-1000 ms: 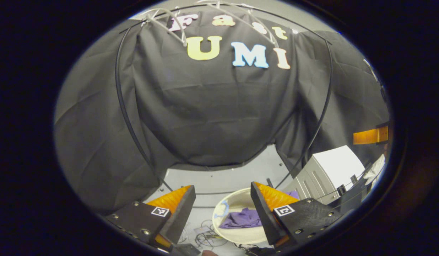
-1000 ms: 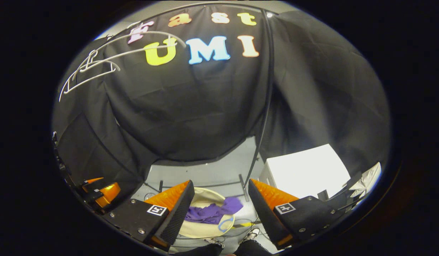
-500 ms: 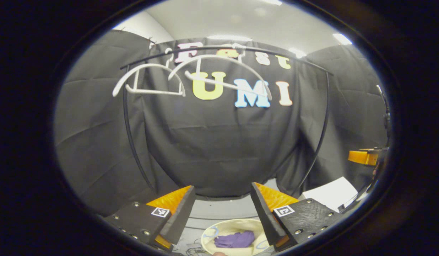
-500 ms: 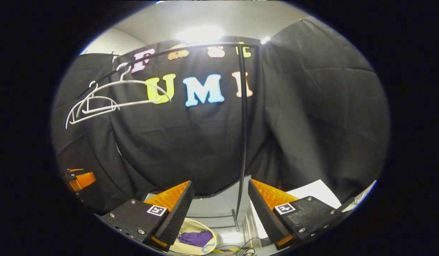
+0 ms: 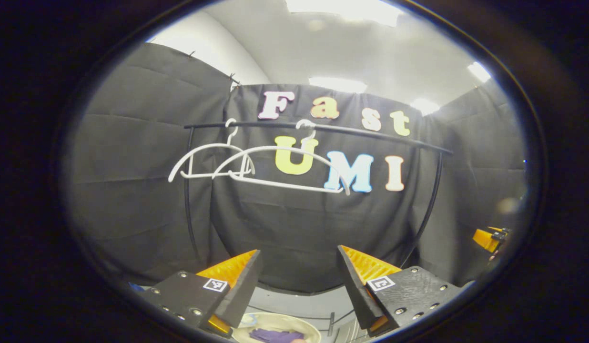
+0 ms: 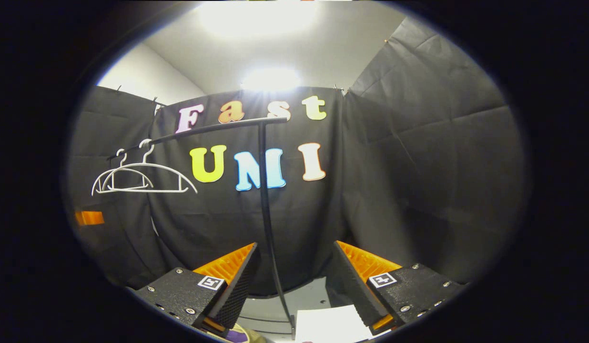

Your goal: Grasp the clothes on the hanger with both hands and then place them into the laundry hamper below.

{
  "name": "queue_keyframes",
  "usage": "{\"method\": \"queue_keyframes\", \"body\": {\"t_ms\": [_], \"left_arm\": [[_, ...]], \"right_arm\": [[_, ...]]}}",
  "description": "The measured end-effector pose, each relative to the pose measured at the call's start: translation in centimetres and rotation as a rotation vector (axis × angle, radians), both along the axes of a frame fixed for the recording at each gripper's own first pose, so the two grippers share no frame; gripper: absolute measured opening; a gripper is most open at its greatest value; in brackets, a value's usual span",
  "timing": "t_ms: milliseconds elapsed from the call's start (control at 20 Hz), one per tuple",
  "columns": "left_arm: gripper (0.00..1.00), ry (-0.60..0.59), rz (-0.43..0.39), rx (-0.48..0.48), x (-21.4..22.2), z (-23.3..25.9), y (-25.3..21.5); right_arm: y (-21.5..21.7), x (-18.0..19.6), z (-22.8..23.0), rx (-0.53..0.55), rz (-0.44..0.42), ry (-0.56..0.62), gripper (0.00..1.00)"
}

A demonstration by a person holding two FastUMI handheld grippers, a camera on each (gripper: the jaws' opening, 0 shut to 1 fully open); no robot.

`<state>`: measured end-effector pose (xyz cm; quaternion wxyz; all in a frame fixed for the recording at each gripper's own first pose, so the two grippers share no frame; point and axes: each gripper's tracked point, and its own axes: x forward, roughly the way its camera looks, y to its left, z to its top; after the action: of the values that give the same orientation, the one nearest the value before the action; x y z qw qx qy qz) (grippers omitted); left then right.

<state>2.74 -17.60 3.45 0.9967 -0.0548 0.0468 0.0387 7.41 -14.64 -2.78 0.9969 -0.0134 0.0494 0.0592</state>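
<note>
Two white hangers hang bare from the black rail, side by side at its left end, against the black cloth wall. In the left gripper view the left tool is raised and level, its fingers spread wide apart with nothing between them, pointing at the wall below the hangers. The purple clothes lie in the cream laundry hamper on the floor, low and close under this tool, just to the right of its left finger (only the top of the heap and part of the rim show at the bottom edge). The clothes are well below the tool and not touching it. Far to the right, near the rail's right post, part of the right tool peeks in at the edge.

In the right gripper view the right tool is also spread wide and empty, aimed at the wall. The rail's upright post runs down between its fingers, farther off. The hangers sit up and to the left of it. At the bottom edge, under its left finger, a sliver of the hamper shows with a scrap of purple clothes in it, again below the tool and apart from it. A white box stands on the floor just right of the post's foot. A bit of the left tool shows at the far left.
</note>
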Motion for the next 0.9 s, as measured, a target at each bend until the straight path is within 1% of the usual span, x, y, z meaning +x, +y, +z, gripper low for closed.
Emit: {"method": "queue_keyframes", "body": {"t_ms": [50, 100, 200, 250, 350, 400, 450, 550, 650, 700, 750, 800, 850, 900], "left_arm": [[0.95, -0.036, -0.003, -0.004, -0.6, 1.5, -0.7], [0.95, -0.070, -0.006, -0.008, -0.9, 2.9, -0.9], [0.95, -0.141, -0.007, -0.027, -1.7, 5.6, 0.1], [0.94, -0.176, -0.001, -0.042, -2.2, 6.8, 0.8], [0.94, -0.236, 0.015, -0.058, -3.0, 8.9, 2.9], [0.94, -0.257, 0.009, -0.046, -3.3, 9.6, 3.7], [0.94, -0.262, 0.004, -0.023, -3.4, 9.9, 4.5], [0.94, -0.233, 0.021, 0.036, -3.4, 9.2, 6.9], [0.85, -0.209, 0.026, 0.061, -3.2, 8.1, 8.7], [0.89, -0.206, 0.014, 0.061, -3.2, 7.7, 9.2], [0.94, -0.203, 0.004, 0.059, -3.2, 7.2, 9.8], [0.89, -0.199, -0.004, 0.058, -3.2, 6.6, 10.4], [0.89, -0.198, -0.015, 0.059, -3.4, 6.0, 10.8], [0.89, -0.197, -0.026, 0.060, -3.3, 5.6, 11.3]], "right_arm": [[-0.9, 0.2, 1.1, -0.007, -0.015, -0.030, 0.92], [-1.5, 0.3, 2.1, -0.010, -0.033, -0.061, 0.94], [-1.9, 0.1, 3.0, -0.003, -0.062, -0.110, 0.94], [-1.5, 0.0, 3.3, 0.007, -0.067, -0.116, 0.91], [-0.6, -0.8, 3.6, 0.024, -0.057, -0.108, 0.92], [-0.3, -1.1, 3.7, 0.031, -0.064, -0.108, 0.92], [0.0, -1.3, 4.0, 0.035, -0.074, -0.110, 0.92], [1.0, -1.8, 4.2, 0.049, -0.092, -0.106, 0.92], [2.9, -2.3, 4.4, 0.071, -0.098, -0.102, 0.92], [3.8, -2.5, 4.6, 0.081, -0.101, -0.104, 0.94], [4.5, -2.8, 4.7, 0.087, -0.100, -0.107, 0.92], [5.3, -3.1, 4.7, 0.089, -0.098, -0.112, 0.92], [6.0, -3.5, 4.9, 0.086, -0.096, -0.118, 0.92], [6.8, -3.8, 4.9, 0.080, -0.096, -0.124, 0.94]]}}
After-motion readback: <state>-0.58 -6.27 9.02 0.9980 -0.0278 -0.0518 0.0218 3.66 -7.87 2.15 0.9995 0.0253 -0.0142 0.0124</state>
